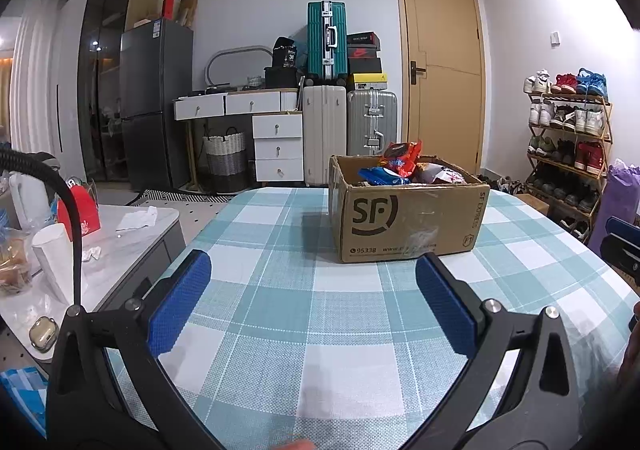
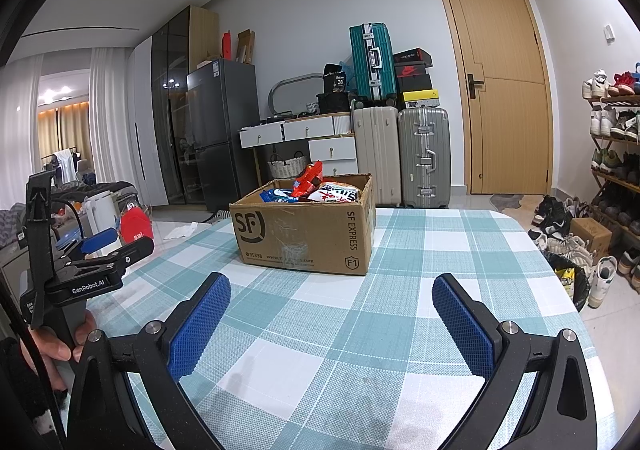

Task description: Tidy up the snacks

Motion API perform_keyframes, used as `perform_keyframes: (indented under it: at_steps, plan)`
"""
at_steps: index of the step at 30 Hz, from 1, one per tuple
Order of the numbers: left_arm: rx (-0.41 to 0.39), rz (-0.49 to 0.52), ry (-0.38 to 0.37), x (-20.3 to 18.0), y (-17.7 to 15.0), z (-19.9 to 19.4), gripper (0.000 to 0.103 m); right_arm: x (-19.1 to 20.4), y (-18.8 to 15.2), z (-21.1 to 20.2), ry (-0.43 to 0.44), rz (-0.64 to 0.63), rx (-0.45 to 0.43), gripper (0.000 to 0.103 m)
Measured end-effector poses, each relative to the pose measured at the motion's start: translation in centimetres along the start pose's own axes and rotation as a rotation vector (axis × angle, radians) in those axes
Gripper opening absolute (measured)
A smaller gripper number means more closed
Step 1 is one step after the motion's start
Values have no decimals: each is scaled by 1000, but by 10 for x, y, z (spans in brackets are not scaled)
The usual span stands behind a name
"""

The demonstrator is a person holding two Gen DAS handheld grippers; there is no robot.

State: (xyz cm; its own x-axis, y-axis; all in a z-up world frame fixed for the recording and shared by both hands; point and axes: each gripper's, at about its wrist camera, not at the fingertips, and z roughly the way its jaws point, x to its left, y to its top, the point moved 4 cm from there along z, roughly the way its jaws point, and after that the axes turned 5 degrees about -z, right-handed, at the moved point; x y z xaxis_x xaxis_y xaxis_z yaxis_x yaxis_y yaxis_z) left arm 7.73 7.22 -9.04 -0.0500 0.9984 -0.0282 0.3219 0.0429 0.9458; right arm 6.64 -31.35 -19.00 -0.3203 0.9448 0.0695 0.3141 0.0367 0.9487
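Observation:
An open cardboard SF box (image 1: pixel 404 222) stands on the table with the teal checked cloth (image 1: pixel 280 290); it also shows in the right wrist view (image 2: pixel 304 234). Several snack bags fill it: a red one (image 1: pixel 402 158) on top, a blue one (image 1: pixel 382 175), a white one (image 2: pixel 338 192). My left gripper (image 1: pixel 314 274) is open and empty, a short way in front of the box. My right gripper (image 2: pixel 332 294) is open and empty, also in front of the box. The left gripper's body shows at the left of the right wrist view (image 2: pixel 92 270).
A low marble side table (image 1: pixel 132 234) with cups, tissues and a red bag (image 1: pixel 80 210) stands left of the table. A shoe rack (image 1: pixel 568 146) and a bin (image 2: pixel 568 282) are on the right. Suitcases (image 1: pixel 348 130), drawers and a fridge line the far wall.

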Motion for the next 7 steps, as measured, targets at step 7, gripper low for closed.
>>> perform_keyframes:
  at_steps: [7]
  plan:
    - [1,-1,-3,0,0,0,102,0,0,0,0,1,0,103]
